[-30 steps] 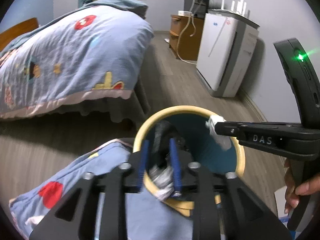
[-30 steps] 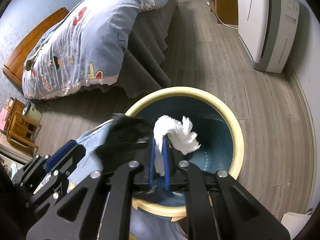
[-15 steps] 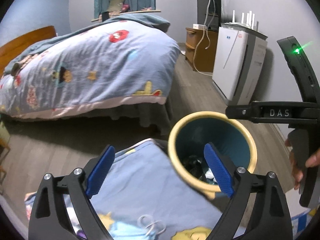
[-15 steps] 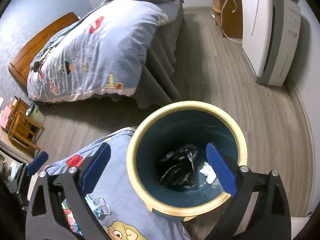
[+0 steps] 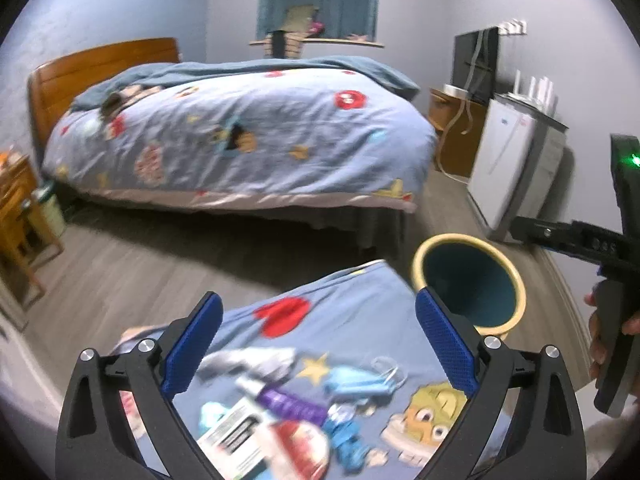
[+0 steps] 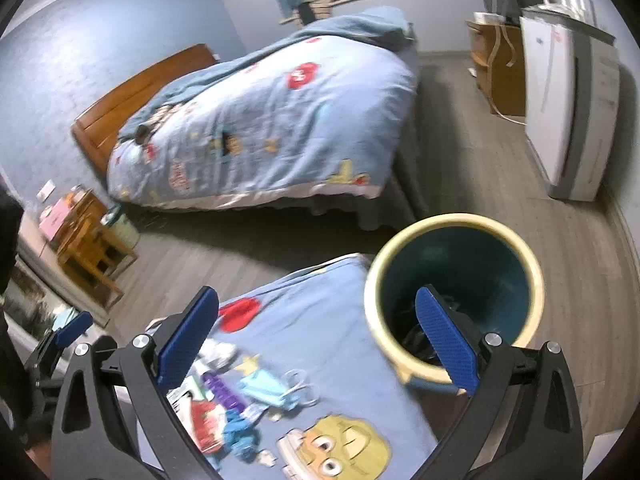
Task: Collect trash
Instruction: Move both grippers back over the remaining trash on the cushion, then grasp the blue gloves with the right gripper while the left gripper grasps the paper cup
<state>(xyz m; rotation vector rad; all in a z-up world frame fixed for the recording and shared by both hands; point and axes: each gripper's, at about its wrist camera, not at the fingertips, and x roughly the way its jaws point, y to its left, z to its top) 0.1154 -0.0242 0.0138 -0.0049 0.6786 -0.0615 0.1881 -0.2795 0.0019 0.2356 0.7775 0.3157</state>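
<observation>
Left gripper (image 5: pixel 318 344): jaws spread wide, nothing between the blue pads (image 5: pixel 446 346), touching nothing. They have just been opening. It hangs above the low cloth-covered surface (image 5: pixel 352 320), angled downward.

Right gripper (image 6: pixel 318 340): likewise spread wide and holding nothing; its jaws have also just been opening. Its right-hand pad (image 6: pixel 448 344) shows in front of the bin's mouth, not touching the rim as far as I can tell. From the left camera the right gripper's handle shows at the right edge, a hand (image 5: pixel 600 344) wrapped round it.

Bin (image 6: pixel 454 296): one, round, cream rim, dark teal inside, standing on the wood floor (image 6: pixel 500 184) tight against the cloth's far right corner. Dark crumpled stuff lies at its bottom; blur hides the rest.

Trash on the cloth, near edge, in one loose cluster:
- light-blue face mask (image 6: pixel 276 390) with white loops, one
- purple wrapper (image 6: pixel 224 392), one
- white-and-red package (image 5: pixel 264 440), one
- crumpled blue scrap (image 6: pixel 240 436), one
- whitish wad (image 6: pixel 218 350), one

Motion blur makes the count rough.

One bed (image 5: pixel 240 144), one white appliance (image 6: pixel 568 104) by the right wall.
</observation>
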